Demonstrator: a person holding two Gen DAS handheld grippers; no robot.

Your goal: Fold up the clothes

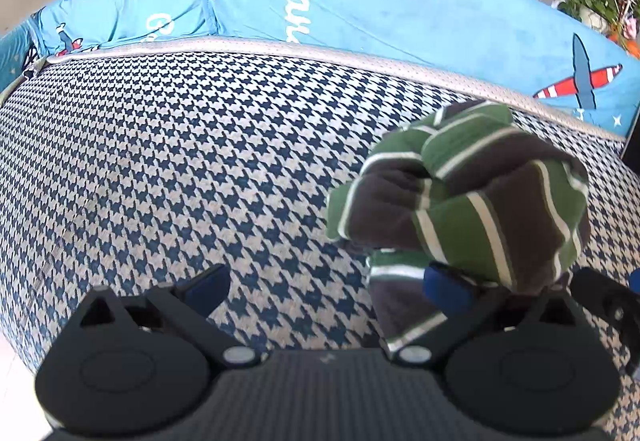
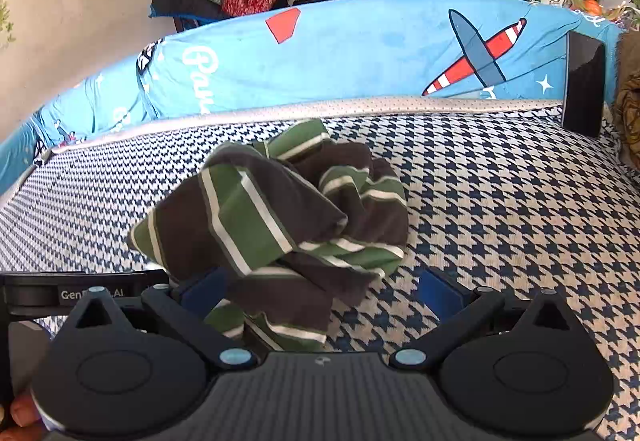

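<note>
Striped shirt [image 2: 280, 217]: crumpled green-brown knit, 12 o'clock of right gripper [image 2: 326, 289] | houndstooth cushion [image 1: 180, 169]: woven | left gripper [image 1: 326, 289], right gripper: jaws apart

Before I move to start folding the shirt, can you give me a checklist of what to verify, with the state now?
1. Left gripper open: ok, fingers wide apart.
2. Right gripper open: ok, fingers wide apart.
3. Shirt spread flat: not ok, it is a crumpled heap on the cushion.
4. Cloth between a gripper's fingers: cannot tell for the left; in the right wrist view a fold hangs over the left pad.
5. Collar or sleeve found: cannot tell, the folds hide them.
6. Free cushion to spread on: ok, bare cushion lies on both sides of the shirt.
</note>
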